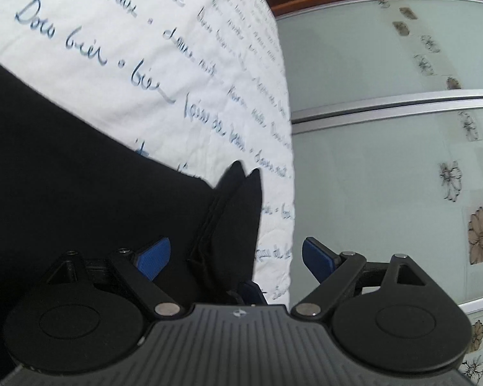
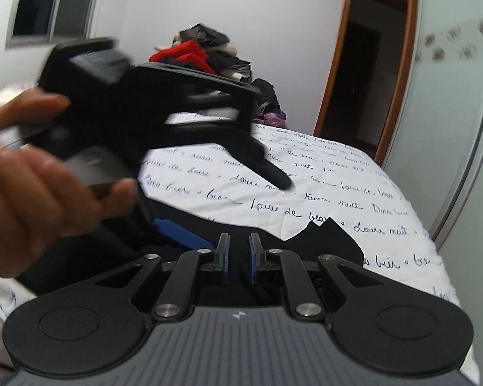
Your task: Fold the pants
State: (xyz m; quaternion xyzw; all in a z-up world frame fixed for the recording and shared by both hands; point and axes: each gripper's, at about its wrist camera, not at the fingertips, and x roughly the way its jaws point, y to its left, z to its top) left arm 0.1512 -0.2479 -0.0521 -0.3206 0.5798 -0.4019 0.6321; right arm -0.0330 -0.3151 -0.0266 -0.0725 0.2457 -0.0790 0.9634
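Observation:
Black pants [image 1: 64, 177] lie on a white bedspread [image 1: 128, 32] printed with blue handwriting. A folded edge of them stands up in two points [image 1: 241, 186] between the wide-apart blue pads [image 1: 153, 259] of my left gripper [image 1: 236, 259], which is open and not pressing on the cloth. In the right wrist view my right gripper [image 2: 239, 257] has its jaws nearly together, pinching black fabric, with a pants corner [image 2: 325, 241] sticking out on its right. A hand [image 2: 32, 177] holds the blurred left gripper just above, its blue pad [image 2: 183, 236] beside my right fingers.
A frosted wardrobe door with flower prints [image 1: 386, 177] runs close along the bed's edge. A pile of clothes [image 2: 203, 54] sits at the far end of the bedspread [image 2: 306, 177], and an open doorway [image 2: 354, 80] lies beyond.

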